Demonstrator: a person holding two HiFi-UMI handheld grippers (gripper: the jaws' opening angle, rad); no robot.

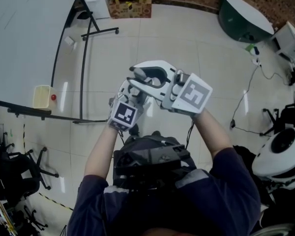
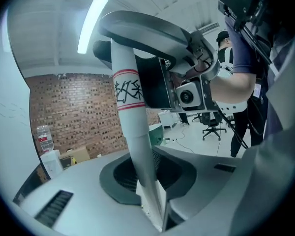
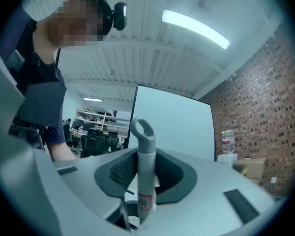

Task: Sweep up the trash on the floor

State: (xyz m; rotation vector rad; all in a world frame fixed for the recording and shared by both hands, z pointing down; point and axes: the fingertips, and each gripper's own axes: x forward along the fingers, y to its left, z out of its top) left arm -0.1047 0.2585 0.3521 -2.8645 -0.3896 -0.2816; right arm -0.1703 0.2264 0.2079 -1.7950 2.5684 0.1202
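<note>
Near: both tools held high, close under the head camera, pointing about level. The left gripper (image 1: 130,100) is clamped on a pale handle (image 2: 132,132) that bears a red-banded label. The right gripper (image 1: 155,80) is closed on what looks to be the same handle, further up; the handle's loop end (image 3: 142,127) stands clear beyond its jaws. The handle's lower end and any brush are hidden below the grippers.

Far: tiled floor (image 1: 187,48) beyond the handle; no trash I can pick out on it; whiteboard (image 1: 24,33) well left of the handle.

Judged step: bringing the broom into position; sweeping not begun. Next: locate the litter; lower the head to the tiles beside it; keep both grips firm.
</note>
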